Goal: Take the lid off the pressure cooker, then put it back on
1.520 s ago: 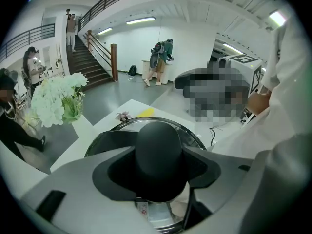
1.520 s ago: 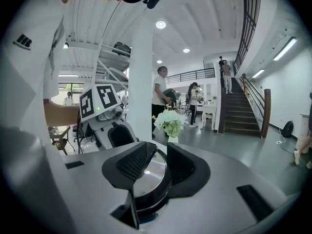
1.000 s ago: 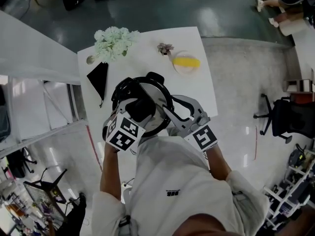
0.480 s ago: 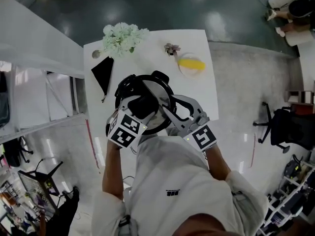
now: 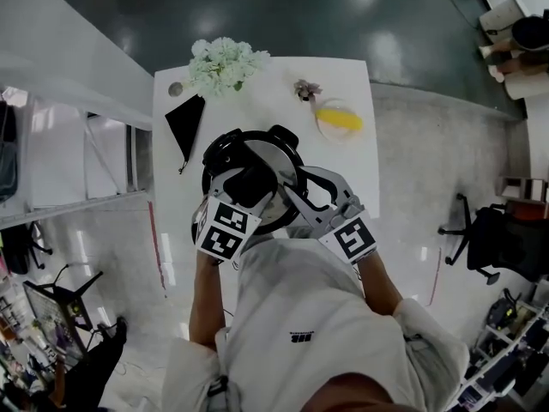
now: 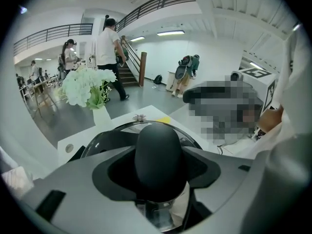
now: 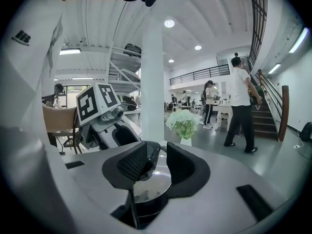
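The steel pressure cooker [image 5: 276, 154] stands near the front of a white table [image 5: 358, 166], its lid on top. The lid's black knob [image 5: 250, 184] is held from the left by my left gripper [image 5: 250, 189]. In the left gripper view the knob [image 6: 159, 155] fills the gap of that gripper [image 6: 160, 179], both jaws against it. My right gripper [image 5: 290, 197] reaches in at the cooker's right side. In the right gripper view the right gripper [image 7: 155, 165] has its jaws close together round a dark handle part [image 7: 146, 164], with the shiny lid [image 7: 155, 182] below.
Behind the cooker on the table are a bunch of pale flowers [image 5: 225, 62], a black pouch [image 5: 187, 120], a small trinket [image 5: 305, 88] and a yellow thing on a plate [image 5: 339, 119]. A white shelf stands left of the table. People walk about in the hall [image 7: 240, 101].
My left gripper has rolled a little on the knob. Both grippers stay where they were at the cooker. The head camera's view has drifted slightly.
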A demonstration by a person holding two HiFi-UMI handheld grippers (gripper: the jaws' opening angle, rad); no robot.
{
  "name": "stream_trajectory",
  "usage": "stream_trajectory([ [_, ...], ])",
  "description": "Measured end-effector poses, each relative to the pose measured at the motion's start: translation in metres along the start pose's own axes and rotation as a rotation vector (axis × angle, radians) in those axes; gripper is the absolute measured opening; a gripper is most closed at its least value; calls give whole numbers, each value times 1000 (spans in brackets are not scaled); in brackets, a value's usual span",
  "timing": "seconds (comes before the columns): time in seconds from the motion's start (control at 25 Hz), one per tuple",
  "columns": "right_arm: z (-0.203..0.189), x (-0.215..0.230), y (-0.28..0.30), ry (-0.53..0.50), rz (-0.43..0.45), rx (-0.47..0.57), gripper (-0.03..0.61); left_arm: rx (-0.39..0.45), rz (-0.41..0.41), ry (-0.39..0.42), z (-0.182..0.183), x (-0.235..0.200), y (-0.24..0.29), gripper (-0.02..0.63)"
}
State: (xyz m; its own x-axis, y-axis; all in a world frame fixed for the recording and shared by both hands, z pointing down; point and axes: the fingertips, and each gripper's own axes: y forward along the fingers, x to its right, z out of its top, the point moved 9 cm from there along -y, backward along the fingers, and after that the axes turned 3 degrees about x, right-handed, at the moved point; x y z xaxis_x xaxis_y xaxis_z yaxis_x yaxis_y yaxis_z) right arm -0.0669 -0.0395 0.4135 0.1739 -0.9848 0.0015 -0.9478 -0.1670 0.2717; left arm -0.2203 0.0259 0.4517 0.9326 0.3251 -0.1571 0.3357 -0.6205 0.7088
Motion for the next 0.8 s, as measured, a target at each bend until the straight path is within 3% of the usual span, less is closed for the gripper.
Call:
stream_trajectory([
  [0.4, -7, 4, 2, 2, 30, -14, 130, 38, 121, -116, -2, 6, 0, 288],
  [0.6, -6, 2, 4, 0, 31, -12, 130, 65, 150, -117, -3, 8, -1, 291],
  [0.8, -4, -1, 5, 12, -1, -10, 130, 172, 177, -86, -4, 10, -7, 295],
])
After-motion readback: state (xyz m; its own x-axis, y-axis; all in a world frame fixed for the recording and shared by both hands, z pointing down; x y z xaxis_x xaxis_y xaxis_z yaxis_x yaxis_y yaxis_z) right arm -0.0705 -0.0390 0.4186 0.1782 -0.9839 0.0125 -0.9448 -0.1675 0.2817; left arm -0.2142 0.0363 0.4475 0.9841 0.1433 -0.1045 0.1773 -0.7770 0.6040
